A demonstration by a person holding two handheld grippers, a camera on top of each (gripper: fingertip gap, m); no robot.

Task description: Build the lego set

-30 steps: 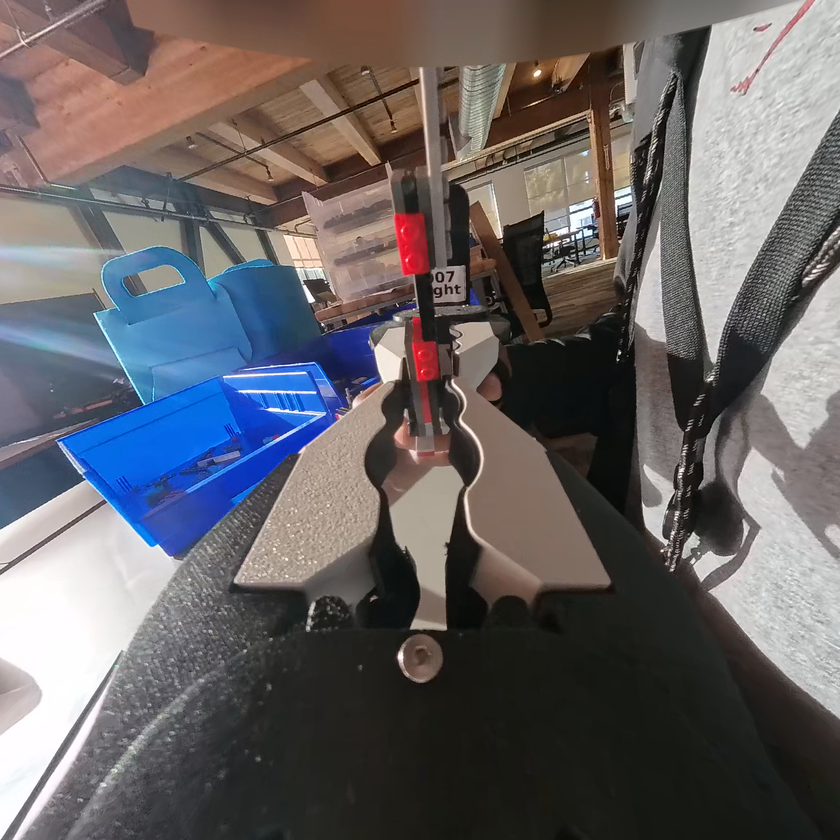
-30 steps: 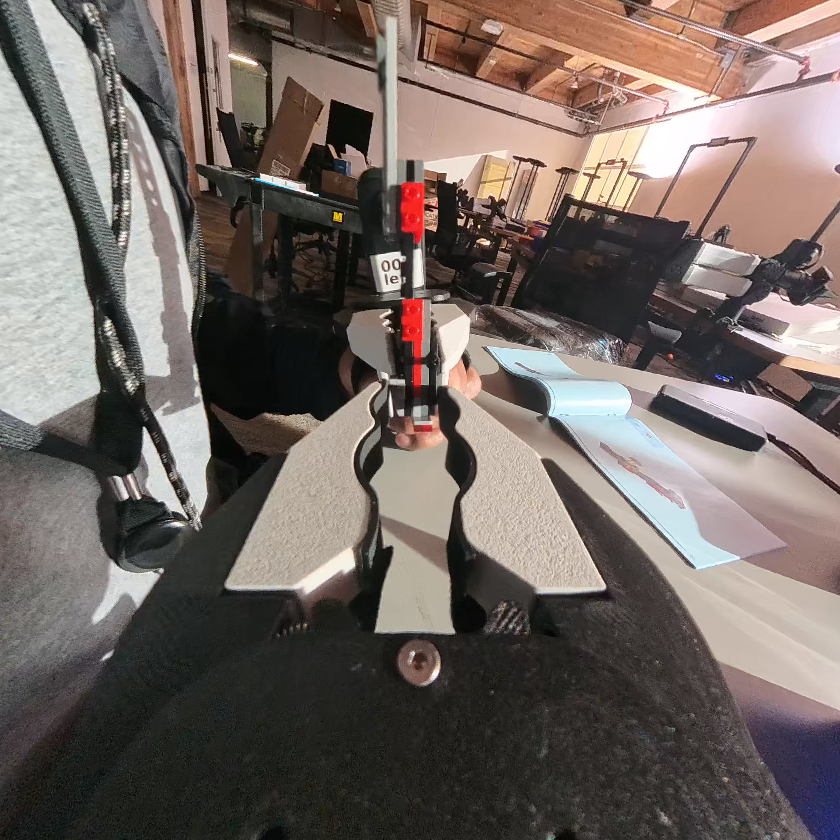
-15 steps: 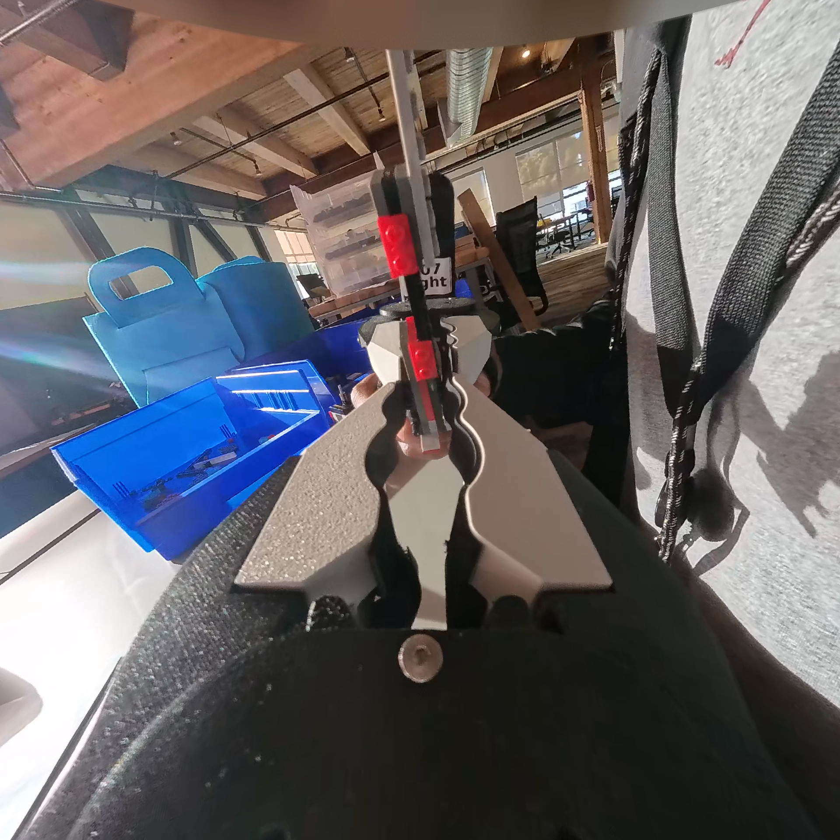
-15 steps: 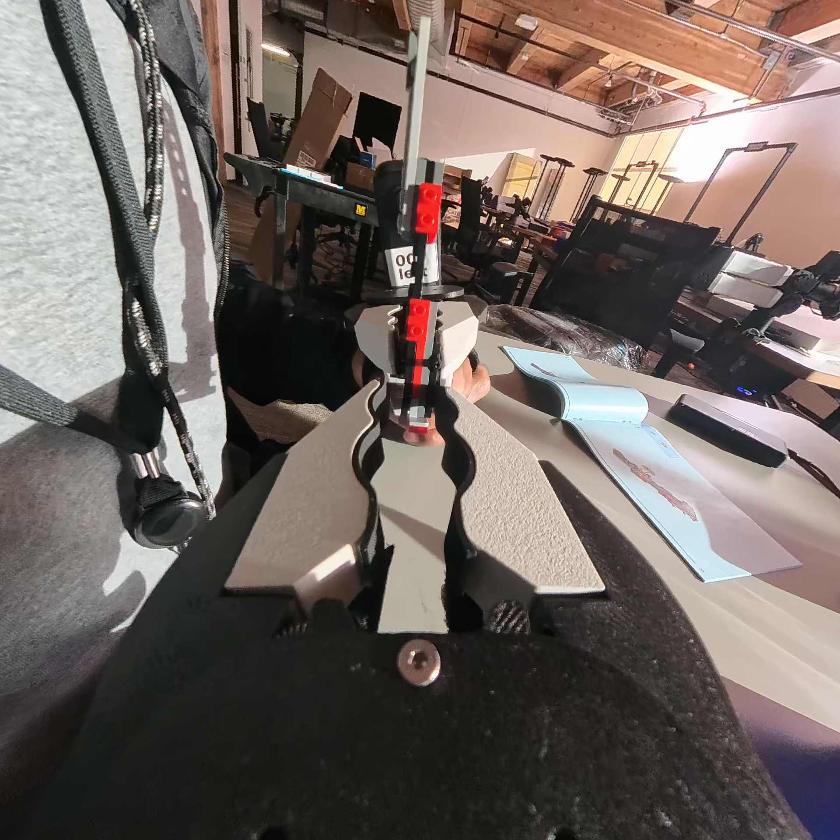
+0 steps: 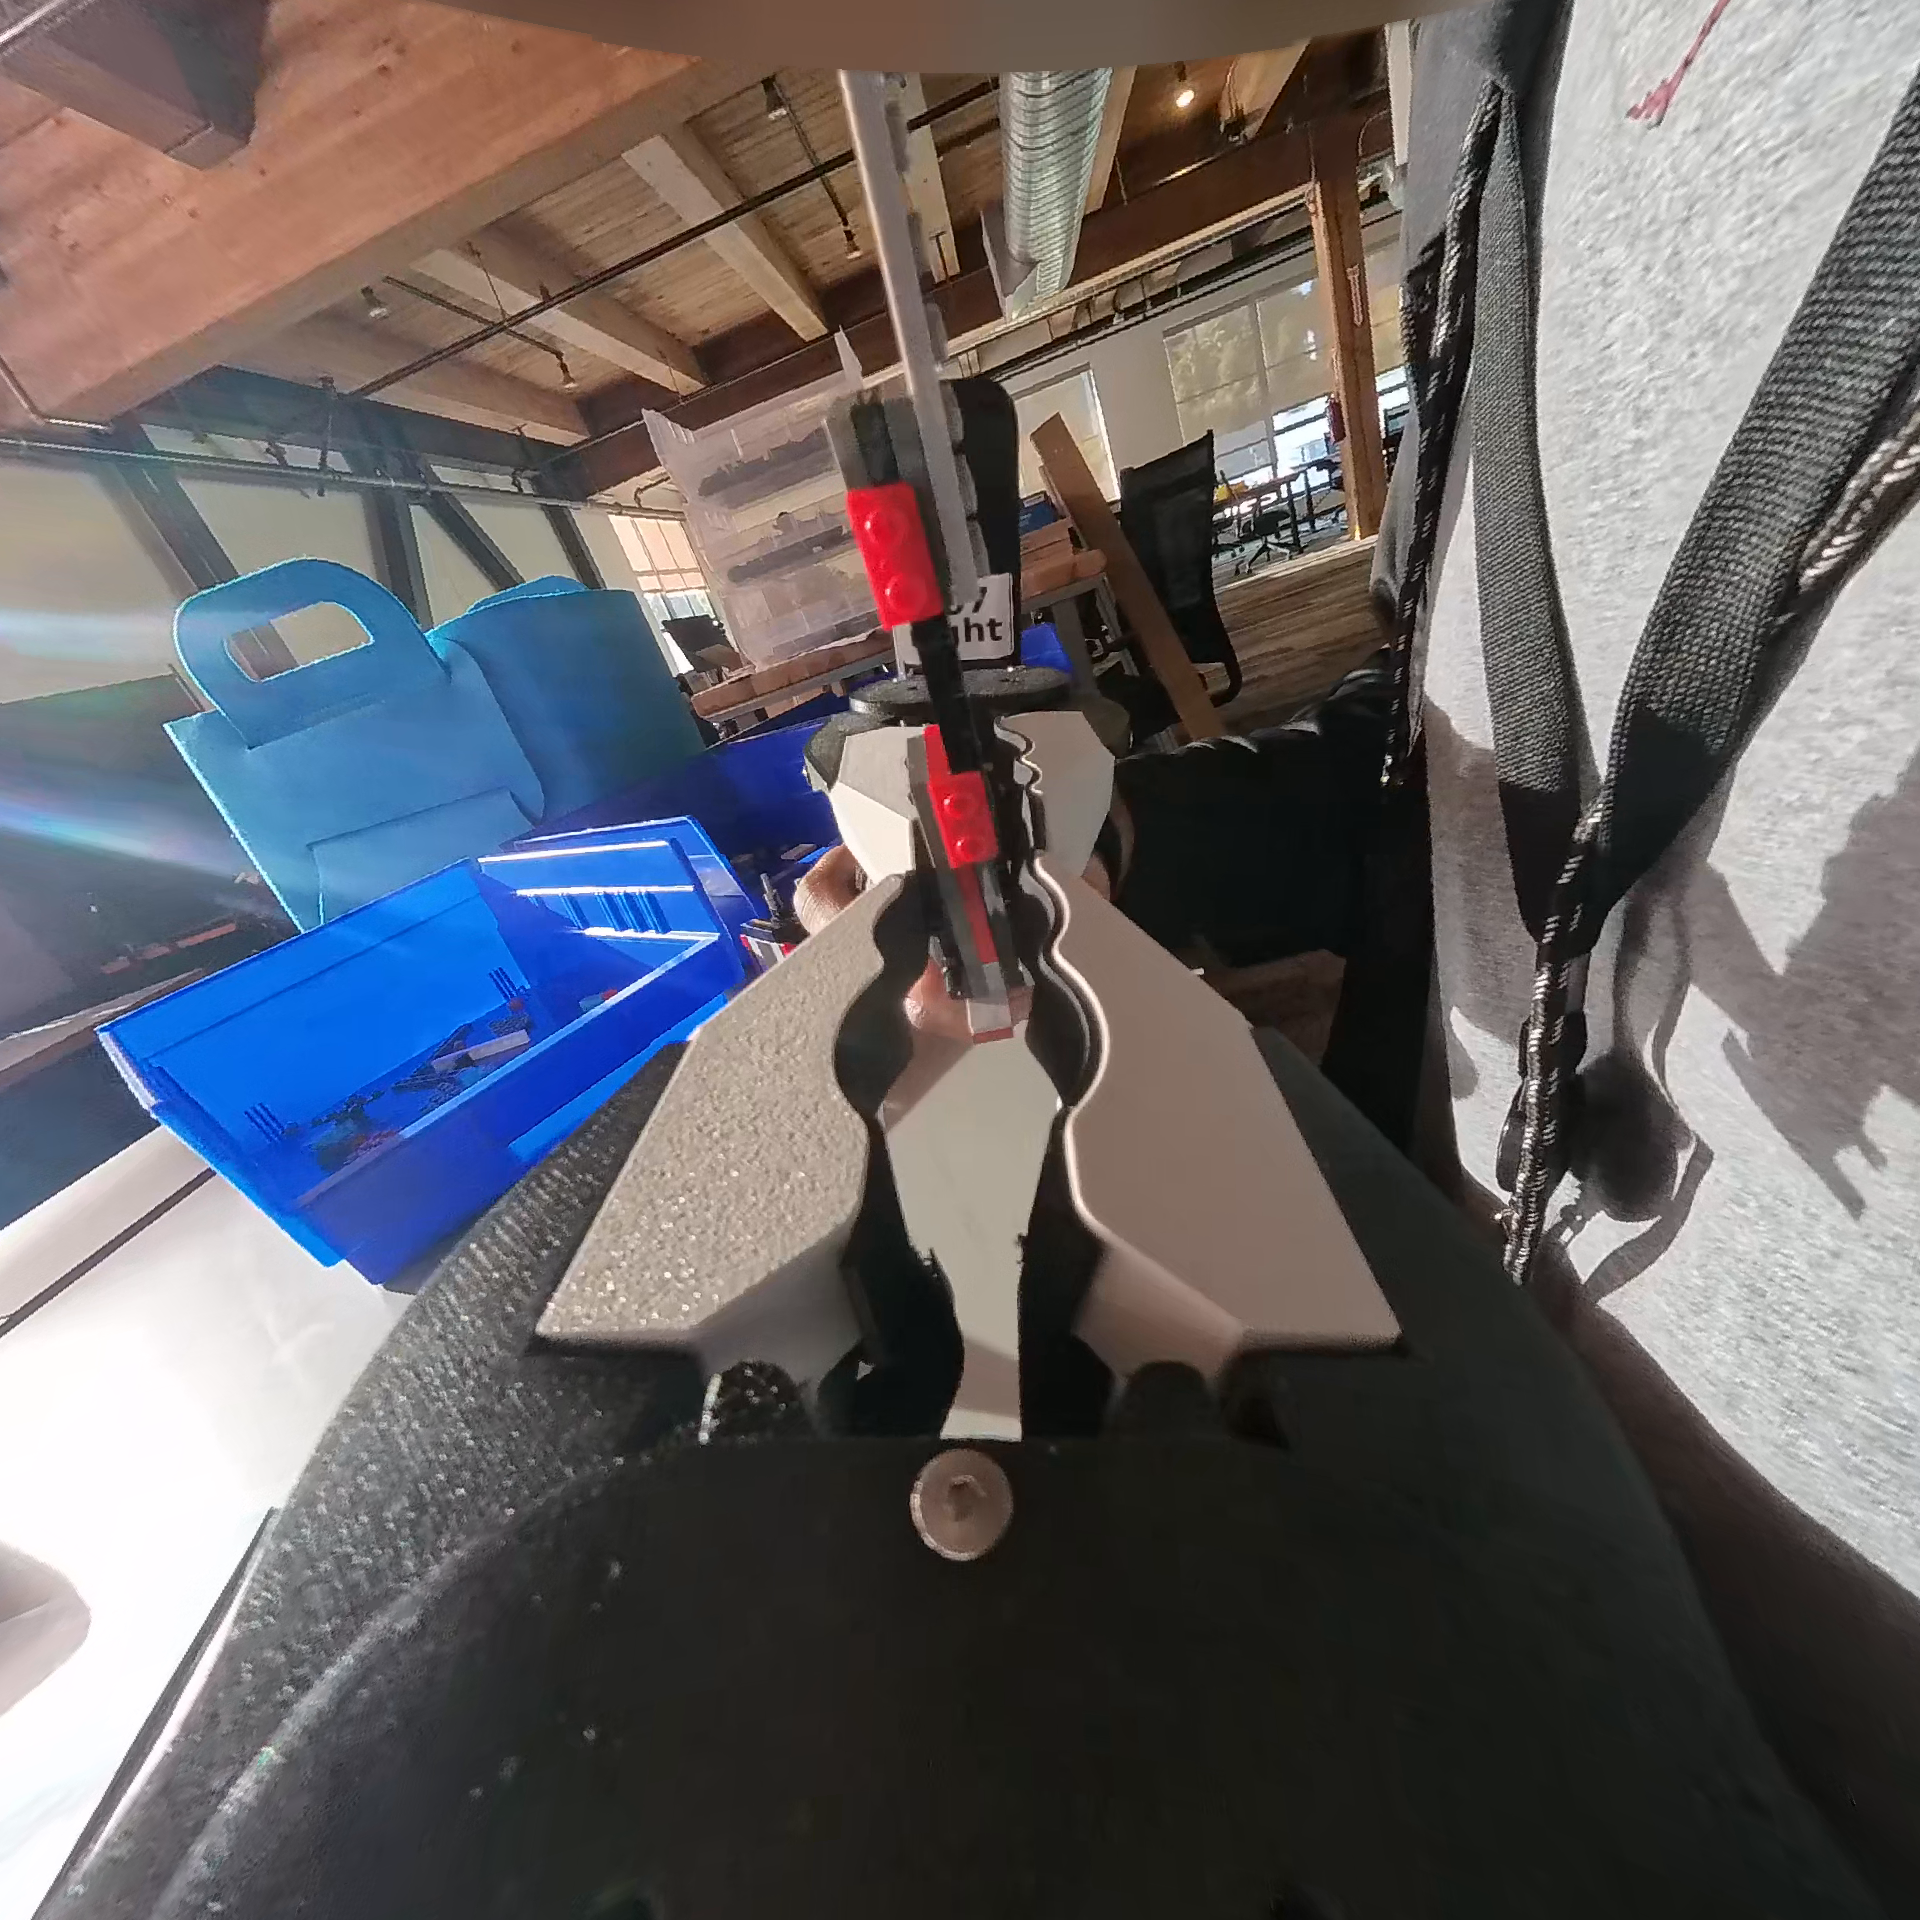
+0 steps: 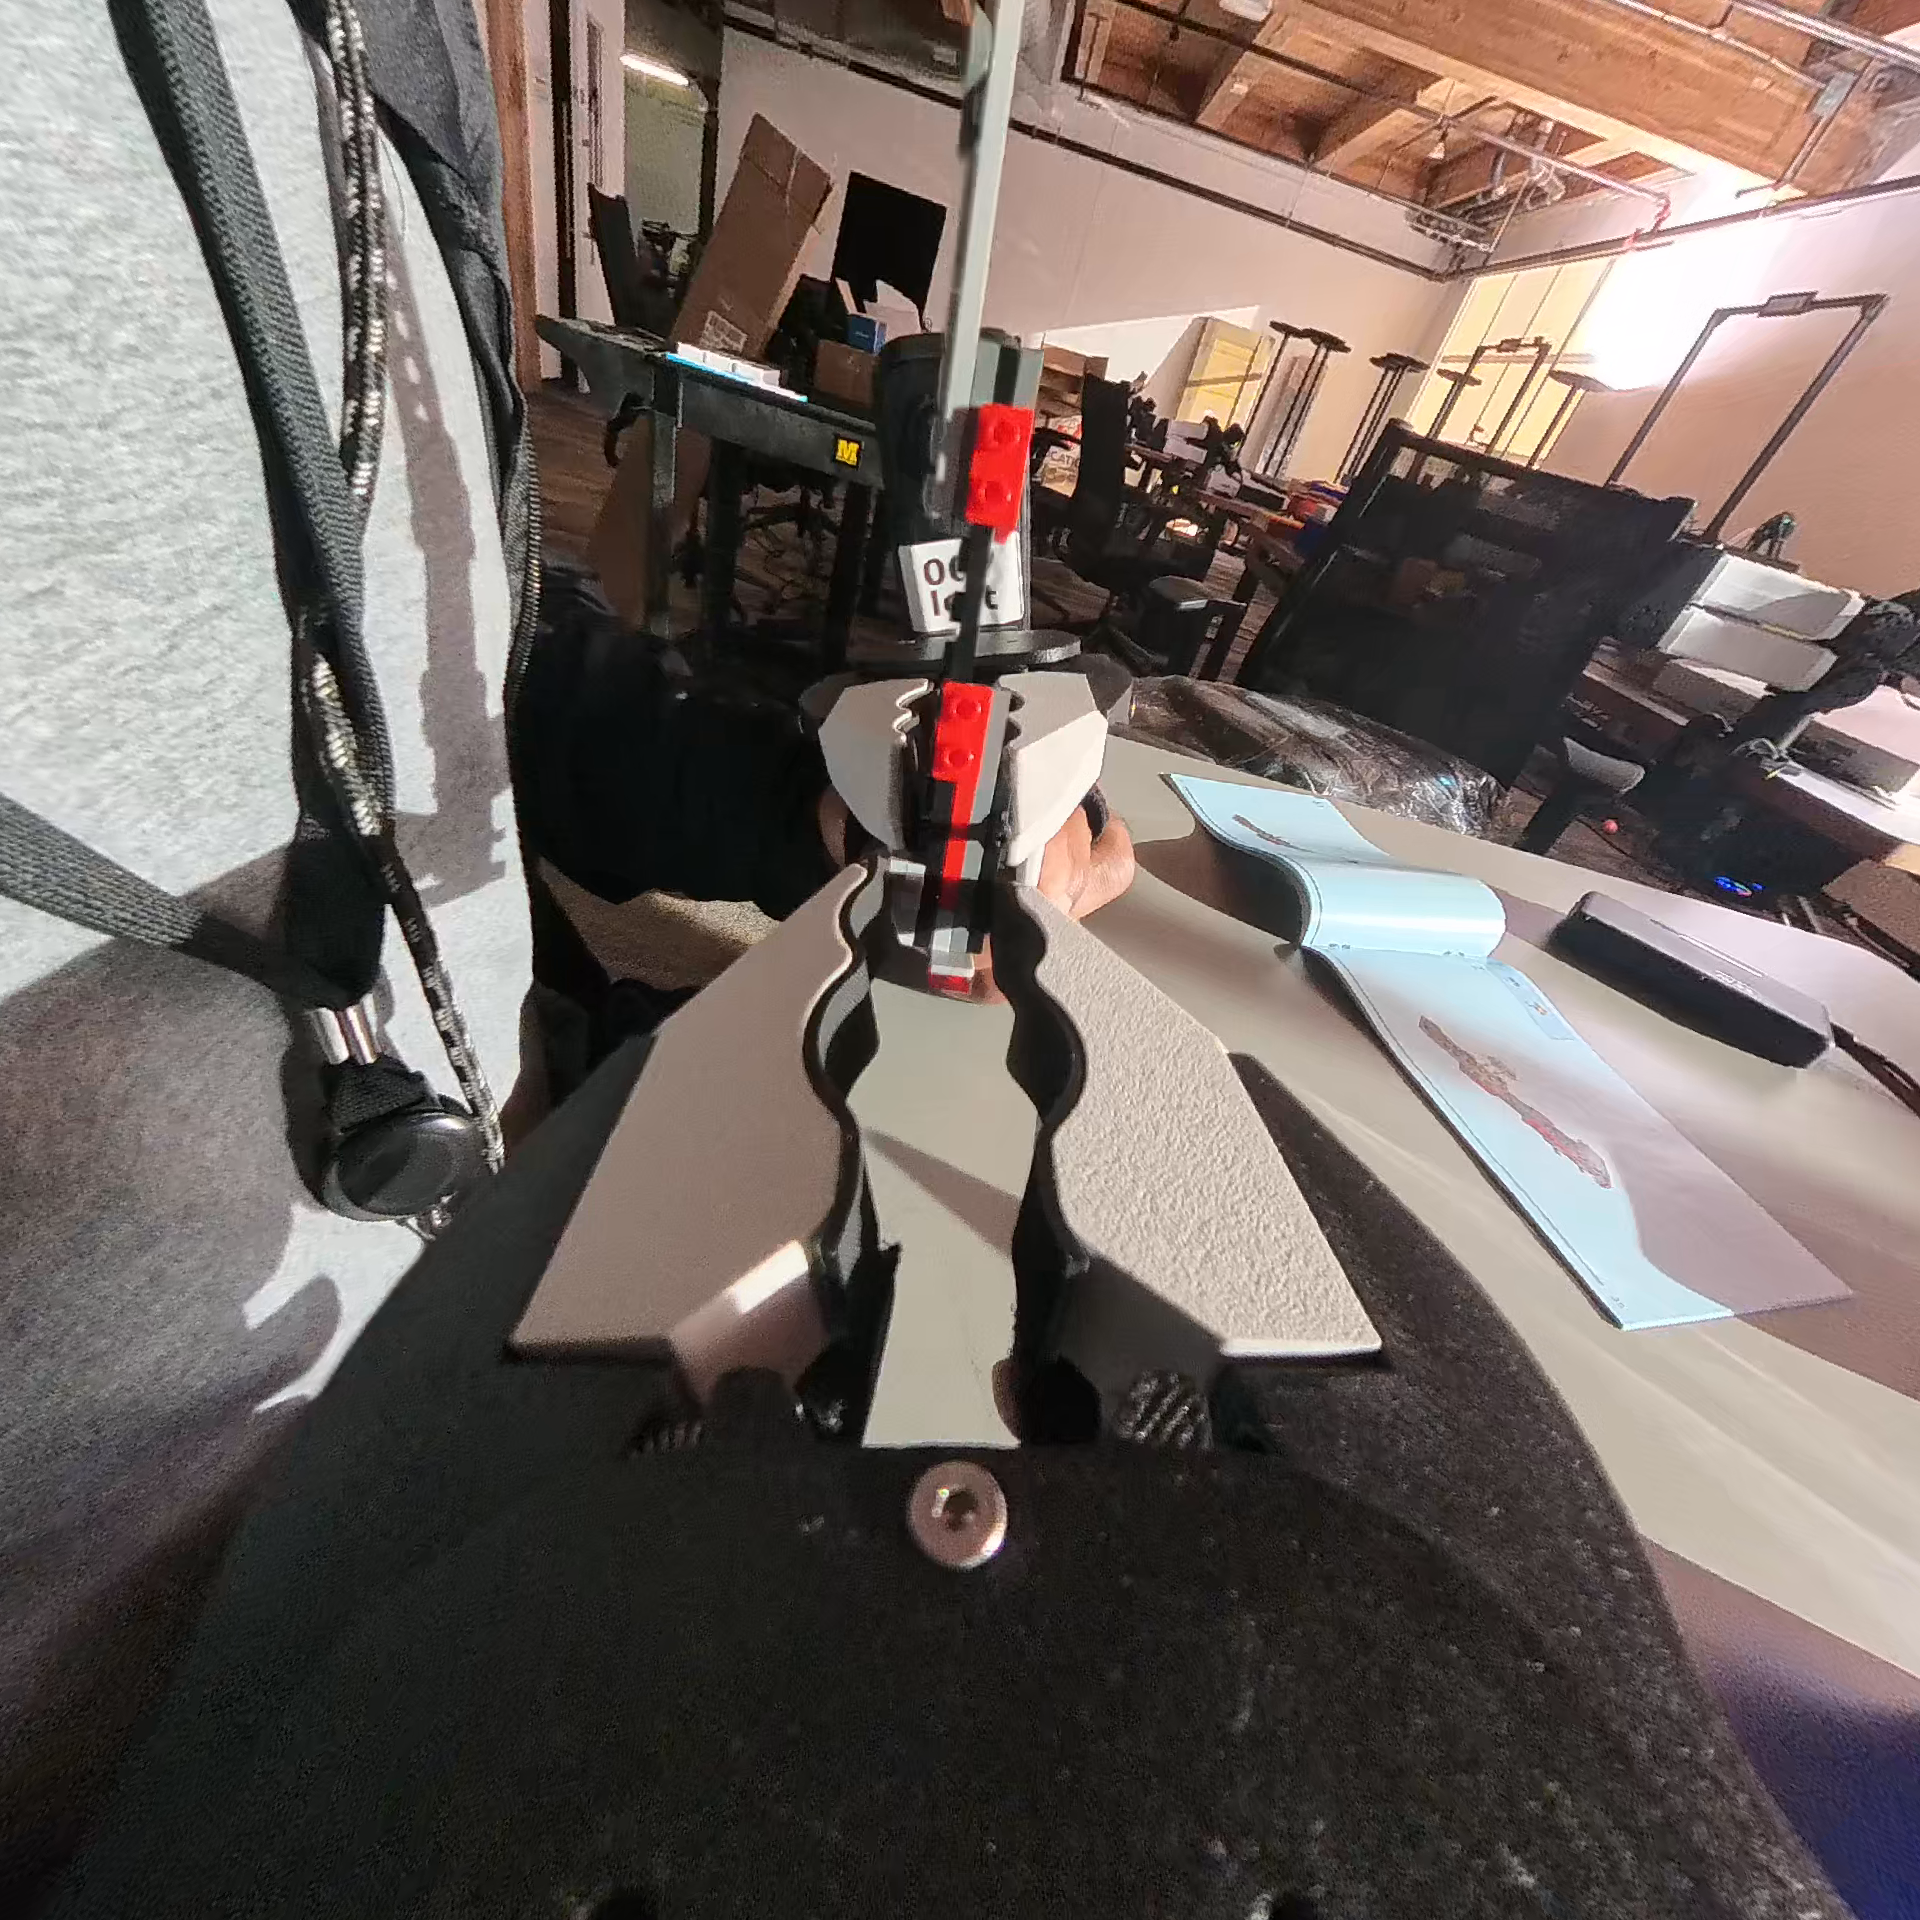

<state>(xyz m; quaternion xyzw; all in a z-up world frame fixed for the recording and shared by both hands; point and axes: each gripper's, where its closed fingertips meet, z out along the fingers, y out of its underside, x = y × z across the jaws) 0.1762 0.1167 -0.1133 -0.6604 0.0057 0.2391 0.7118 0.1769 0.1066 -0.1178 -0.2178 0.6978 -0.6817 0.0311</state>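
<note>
A thin Lego assembly (image 5: 966, 821) of red, grey and black plates with a long grey plate on top stands upright, edge-on, between my two grippers, which face each other. My left gripper (image 5: 977, 935) is shut on its lower end. The right gripper's grey fingers (image 5: 883, 821) clamp it from the far side. In the right wrist view the assembly (image 6: 961, 748) rises from my right gripper (image 6: 940, 904), which is shut on its lower end, and the left gripper's fingers (image 6: 1049, 769) grip it opposite. A hand shows behind each far gripper.
A blue parts bin (image 5: 416, 1039) with loose pieces and a blue felt bag (image 5: 364, 748) stand on the white table (image 5: 156, 1403). An open light-blue instruction booklet (image 6: 1507, 1091) and a black flat device (image 6: 1683, 987) lie on the table. The person's grey shirt (image 5: 1714, 623) is close alongside. The tips of both grippers are at nearly the same place.
The held assembly has tilted: its top leans further left in the left wrist view and right in the right wrist view. Both grippers stayed shut on it and shifted slightly.
</note>
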